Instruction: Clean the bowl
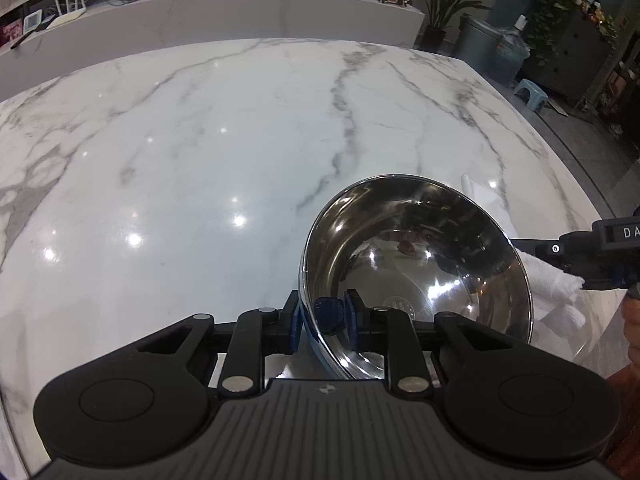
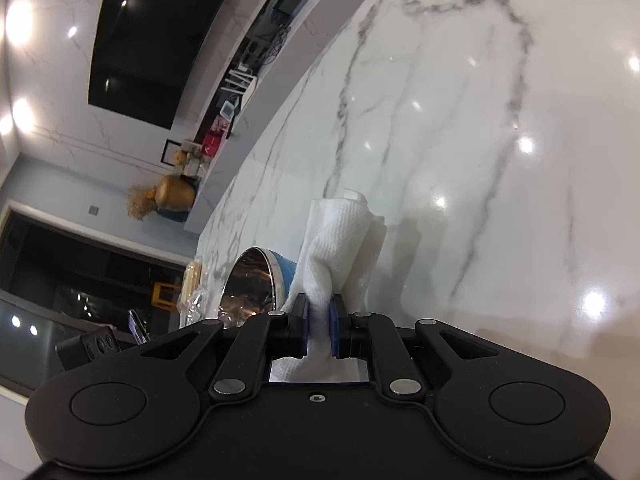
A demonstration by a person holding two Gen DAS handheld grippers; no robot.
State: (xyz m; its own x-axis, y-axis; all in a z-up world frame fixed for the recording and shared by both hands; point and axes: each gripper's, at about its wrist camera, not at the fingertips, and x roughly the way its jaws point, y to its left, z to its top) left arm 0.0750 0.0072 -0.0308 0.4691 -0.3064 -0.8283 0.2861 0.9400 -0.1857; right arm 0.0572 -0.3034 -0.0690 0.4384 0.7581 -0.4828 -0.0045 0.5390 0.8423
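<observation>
Left wrist view: steel bowl (image 1: 416,276) gripped at its rim over a marble table (image 1: 200,140).

The bowl, polished inside and blue outside, is held tilted with its opening turned toward the camera; its near rim is pinched between the blue pads of the left gripper (image 1: 322,322), one pad inside the wall and one outside. A white paper towel (image 1: 552,284) is seen just behind the bowl's right edge, with the right gripper (image 1: 580,280) entering from the right border. In the right wrist view the right gripper (image 2: 319,322) is pressed tight on a bunched fold of the paper towel (image 2: 340,240), which stands up past the fingertips; the bowl (image 2: 256,284) lies just left of the towel, whether touching cannot be told.
</observation>
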